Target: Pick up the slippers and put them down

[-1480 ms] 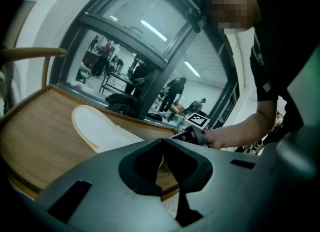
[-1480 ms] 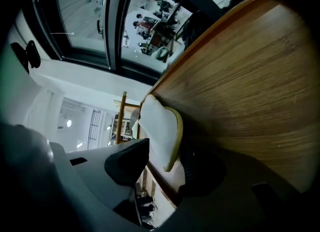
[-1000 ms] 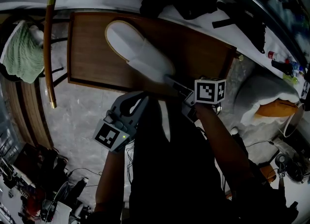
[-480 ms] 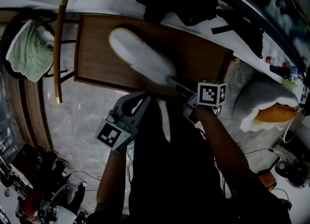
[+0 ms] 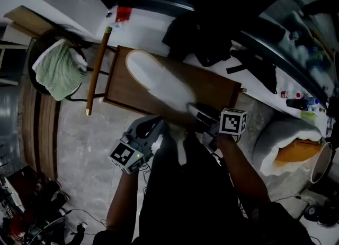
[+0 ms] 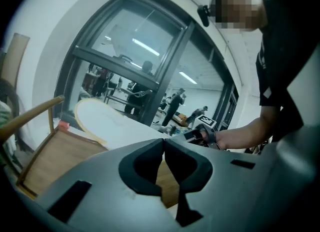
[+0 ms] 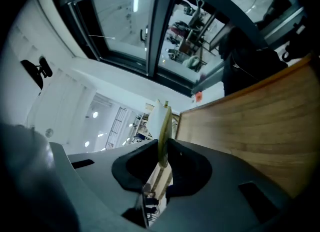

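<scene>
One white slipper with a tan rim hangs over the brown wooden table, toe pointing to the far left. My right gripper is shut on its heel end. Its jaws have just been closing, and the slipper's thin edge stands pinched between them in the right gripper view. My left gripper hovers near the table's front edge, shut with nothing in it. From the left gripper view the slipper and the right gripper show beyond the jaws. No second slipper is in sight.
A green cloth lies on a chair at the left, beside a wooden rail. Dark clothes are piled behind the table. A white and orange cushion sits at the right. Cables litter the floor at the lower left.
Both grippers have risen. The slipper has come up off the table in the right gripper's hold, and the head view has swung so the table sits further right.
</scene>
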`<act>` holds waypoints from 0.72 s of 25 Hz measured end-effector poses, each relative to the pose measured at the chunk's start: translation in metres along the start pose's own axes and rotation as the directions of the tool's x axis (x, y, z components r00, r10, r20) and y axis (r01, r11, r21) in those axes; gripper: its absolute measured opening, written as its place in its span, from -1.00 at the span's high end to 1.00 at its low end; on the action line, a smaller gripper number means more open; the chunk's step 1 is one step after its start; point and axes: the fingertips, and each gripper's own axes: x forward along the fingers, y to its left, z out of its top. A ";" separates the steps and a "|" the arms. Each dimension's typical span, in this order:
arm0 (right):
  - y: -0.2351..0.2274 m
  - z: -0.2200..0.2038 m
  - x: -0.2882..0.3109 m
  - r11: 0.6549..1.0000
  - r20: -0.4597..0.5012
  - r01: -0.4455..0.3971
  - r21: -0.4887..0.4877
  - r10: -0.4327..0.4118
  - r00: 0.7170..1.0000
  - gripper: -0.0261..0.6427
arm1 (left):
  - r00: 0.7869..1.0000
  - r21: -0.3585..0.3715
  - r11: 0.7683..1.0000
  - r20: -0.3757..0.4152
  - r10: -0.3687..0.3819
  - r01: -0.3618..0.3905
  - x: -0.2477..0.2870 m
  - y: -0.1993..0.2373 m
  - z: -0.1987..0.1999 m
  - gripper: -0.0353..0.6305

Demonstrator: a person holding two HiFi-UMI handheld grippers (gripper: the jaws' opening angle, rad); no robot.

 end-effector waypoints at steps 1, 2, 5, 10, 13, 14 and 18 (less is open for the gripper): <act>0.014 0.010 -0.004 0.999 0.015 -0.026 -0.024 0.026 1.000 0.72 | 1.000 0.004 1.000 0.015 -0.006 0.006 -0.002 -0.002 0.009 0.82; 0.028 0.022 -0.008 0.997 0.033 -0.051 -0.057 0.053 0.998 0.72 | 0.999 0.021 1.000 0.032 -0.011 0.010 -0.002 -0.003 0.020 0.82; 0.072 0.052 -0.022 0.981 0.087 -0.101 -0.163 0.116 0.989 0.72 | 0.998 0.112 0.994 0.067 -0.019 0.012 -0.005 -0.011 0.055 0.82; 0.159 0.090 -0.055 0.924 0.194 -0.163 -0.346 0.240 0.951 0.72 | 0.993 0.216 0.976 0.106 -0.060 0.036 -0.020 -0.041 0.105 0.82; 0.206 0.109 -0.076 0.880 0.250 -0.190 -0.436 0.321 0.914 0.72 | 0.986 0.277 0.959 0.138 -0.092 0.050 -0.024 -0.059 0.136 0.82; 0.220 0.115 -0.083 0.862 0.265 -0.196 -0.467 0.348 0.899 0.72 | 0.983 0.296 0.954 0.151 -0.103 0.054 -0.025 -0.065 0.146 0.82; 0.268 0.125 -0.106 0.794 0.308 -0.222 -0.567 0.454 0.836 0.73 | 0.972 0.377 0.924 0.191 -0.138 0.058 -0.031 -0.086 0.178 0.82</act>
